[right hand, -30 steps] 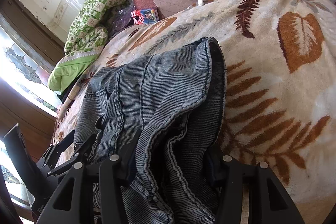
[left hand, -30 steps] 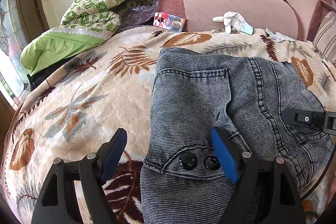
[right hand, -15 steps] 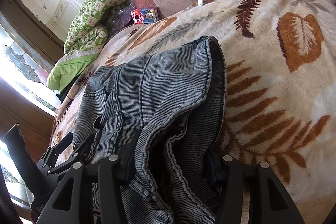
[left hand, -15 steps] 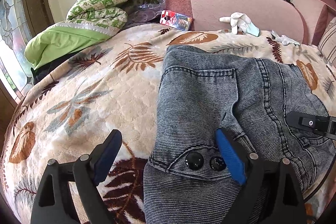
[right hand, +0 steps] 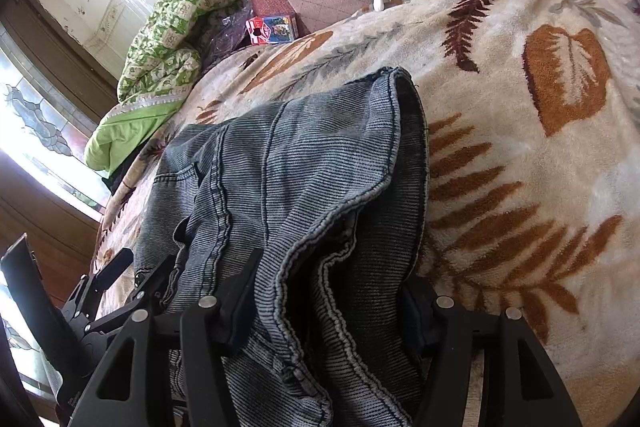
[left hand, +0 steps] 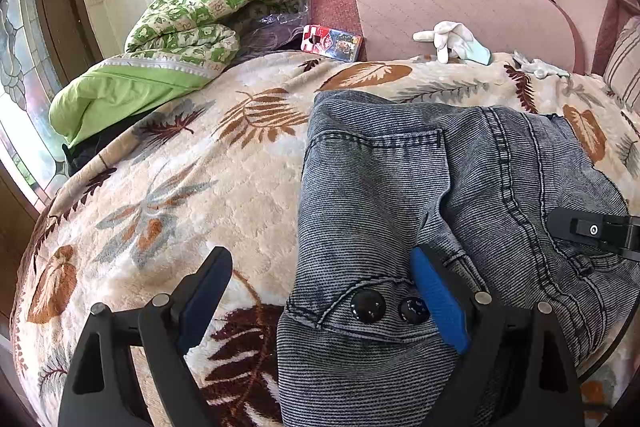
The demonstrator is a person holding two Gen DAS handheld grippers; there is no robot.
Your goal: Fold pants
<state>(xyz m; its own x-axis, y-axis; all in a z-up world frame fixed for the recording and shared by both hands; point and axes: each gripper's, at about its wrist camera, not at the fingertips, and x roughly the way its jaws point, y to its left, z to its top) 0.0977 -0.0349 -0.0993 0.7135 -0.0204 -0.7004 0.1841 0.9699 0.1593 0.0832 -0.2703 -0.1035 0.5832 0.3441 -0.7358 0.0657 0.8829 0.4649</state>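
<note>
The pants (left hand: 420, 195) lay bunched on the bed (left hand: 180, 187), partly folded, not yet neat. My left tongs (left hand: 320, 291) gaped empty; my right tongs (right hand: 332, 291) had just loosened around the cloth.

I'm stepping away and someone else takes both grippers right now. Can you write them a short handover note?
Left gripper: open, jaws just widened, straddling the waistband edge of the pants by the two black buttons. Nothing gripped.
Right gripper: jaws just opening, bunched denim between the fingers, apparently letting go.
Pants: on the leaf-print blanket, apparently doubled over into a short stack.
Left to do: confirm the right side is released, smooth the bunch, fold again if needed.
</note>
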